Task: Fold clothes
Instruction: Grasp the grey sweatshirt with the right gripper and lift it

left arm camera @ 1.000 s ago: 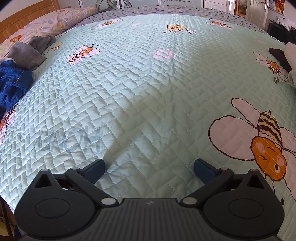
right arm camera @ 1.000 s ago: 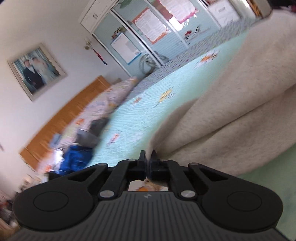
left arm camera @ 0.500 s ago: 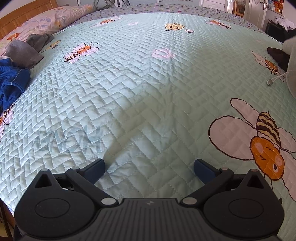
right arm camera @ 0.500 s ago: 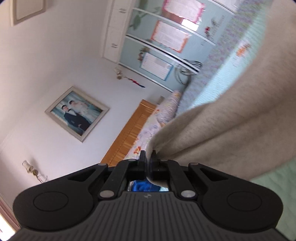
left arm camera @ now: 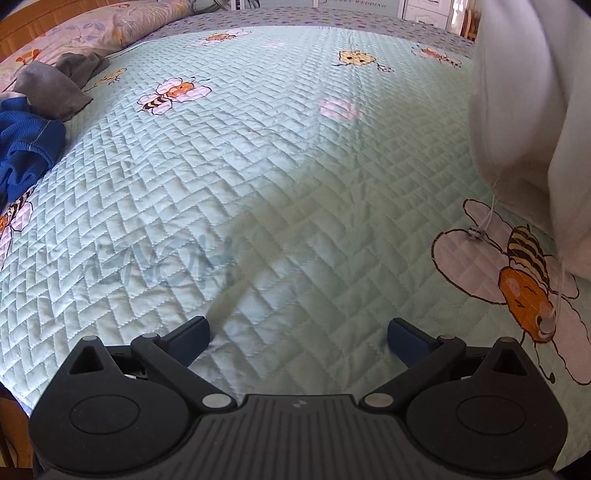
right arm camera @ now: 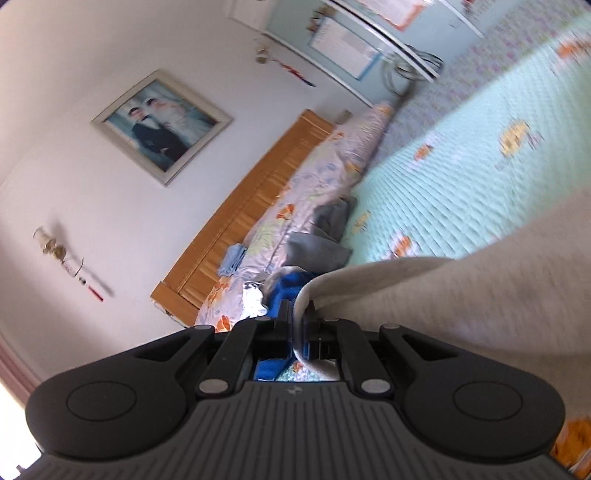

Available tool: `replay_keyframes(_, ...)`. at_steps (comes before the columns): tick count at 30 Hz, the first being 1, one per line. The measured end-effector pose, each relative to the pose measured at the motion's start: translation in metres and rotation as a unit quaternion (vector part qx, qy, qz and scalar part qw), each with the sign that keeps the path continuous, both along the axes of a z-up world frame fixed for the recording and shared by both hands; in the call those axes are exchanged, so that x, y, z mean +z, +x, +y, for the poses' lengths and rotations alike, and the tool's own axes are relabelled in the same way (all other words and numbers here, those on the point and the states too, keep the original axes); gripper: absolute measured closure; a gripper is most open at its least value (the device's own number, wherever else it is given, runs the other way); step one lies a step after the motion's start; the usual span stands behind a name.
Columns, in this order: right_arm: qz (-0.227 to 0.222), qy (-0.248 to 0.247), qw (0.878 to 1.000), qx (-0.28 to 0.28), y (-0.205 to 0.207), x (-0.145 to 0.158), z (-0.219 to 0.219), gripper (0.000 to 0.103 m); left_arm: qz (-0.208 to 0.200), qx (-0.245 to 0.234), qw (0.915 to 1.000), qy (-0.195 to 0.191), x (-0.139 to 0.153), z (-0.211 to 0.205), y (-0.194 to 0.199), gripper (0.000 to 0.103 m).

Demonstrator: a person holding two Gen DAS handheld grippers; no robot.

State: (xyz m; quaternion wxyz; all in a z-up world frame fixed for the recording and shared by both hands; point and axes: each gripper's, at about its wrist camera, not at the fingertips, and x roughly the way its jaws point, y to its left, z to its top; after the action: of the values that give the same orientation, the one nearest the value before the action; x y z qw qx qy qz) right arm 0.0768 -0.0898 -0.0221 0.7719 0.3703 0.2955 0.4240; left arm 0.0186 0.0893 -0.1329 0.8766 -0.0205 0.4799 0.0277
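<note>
A beige fleece garment (right arm camera: 461, 295) hangs from my right gripper (right arm camera: 298, 311), a fold of its edge pinched between the pads; the jaws are starting to open with the cloth still between them. In the left wrist view the same beige garment (left arm camera: 517, 110) hangs blurred at the right edge above the bed, and its white drawstring (left arm camera: 487, 218) trails onto the bee-print quilt (left arm camera: 258, 166). My left gripper (left arm camera: 299, 332) stands open just above the quilt, with nothing between its blue pads.
A blue garment (left arm camera: 26, 147) and a grey one (left arm camera: 48, 88) lie in a pile at the bed's left side by the floral pillow (left arm camera: 110, 22). A wooden headboard (right arm camera: 251, 206) and a framed picture (right arm camera: 162, 125) are behind them.
The right gripper has lifted and turned with the beige garment. The garment now hangs into the left wrist view at the right. The left gripper has drifted slightly and stays open.
</note>
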Motion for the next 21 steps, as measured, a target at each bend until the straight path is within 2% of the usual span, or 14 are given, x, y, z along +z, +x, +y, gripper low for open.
replay_keyframes(2, 0.011, -0.008, 1.000, -0.005, -0.003, -0.010, -0.007, 0.091, -0.001, 0.001, 1.0000, 0.004, 0.000, 0.002, 0.000, 0.001)
replay_keyframes(3, 0.014, -0.014, 1.000, -0.012, -0.006, -0.014, -0.012, 0.084, -0.001, 0.001, 1.0000, 0.005, -0.001, 0.002, 0.001, 0.001)
replay_keyframes(4, 0.015, -0.022, 0.999, -0.019, -0.009, -0.017, -0.016, 0.071, -0.002, 0.001, 1.0000, 0.007, -0.001, 0.002, 0.001, 0.001)
replay_keyframes(6, 0.009, -0.047, 0.998, -0.035, -0.014, -0.019, -0.023, 0.055, -0.002, 0.001, 0.9999, 0.012, -0.002, 0.001, 0.001, 0.001)
replay_keyframes(7, -0.001, -0.064, 0.997, -0.042, -0.018, -0.018, -0.026, 0.051, -0.002, 0.001, 0.9999, 0.016, -0.002, 0.000, 0.002, 0.001)
replay_keyframes(9, -0.027, -0.100, 0.993, -0.057, -0.026, -0.014, -0.032, 0.050, 0.000, -0.001, 0.9998, 0.020, -0.003, -0.002, 0.002, 0.000)
replay_keyframes(13, -0.093, -0.168, 0.977, -0.093, -0.036, 0.003, -0.034, 0.041, 0.002, -0.001, 0.9999, 0.014, -0.004, 0.000, 0.005, 0.000)
replay_keyframes(14, -0.112, -0.185, 0.971, -0.101, -0.039, 0.007, -0.032, 0.039, 0.002, 0.000, 0.9999, 0.012, -0.004, 0.000, 0.006, 0.000)
replay_keyframes(16, -0.150, -0.225, 0.956, -0.115, -0.045, 0.015, -0.026, 0.027, 0.002, 0.000, 1.0000, 0.008, -0.005, 0.002, 0.007, 0.000)
replay_keyframes(19, -0.206, -0.316, 0.918, -0.121, -0.050, 0.014, -0.004, 0.015, 0.002, -0.001, 1.0000, 0.003, -0.006, 0.003, 0.009, 0.000)
replay_keyframes(21, -0.236, -0.373, 0.892, -0.099, -0.052, 0.004, 0.016, 0.013, 0.002, -0.002, 1.0000, 0.001, -0.007, 0.004, 0.010, 0.000)
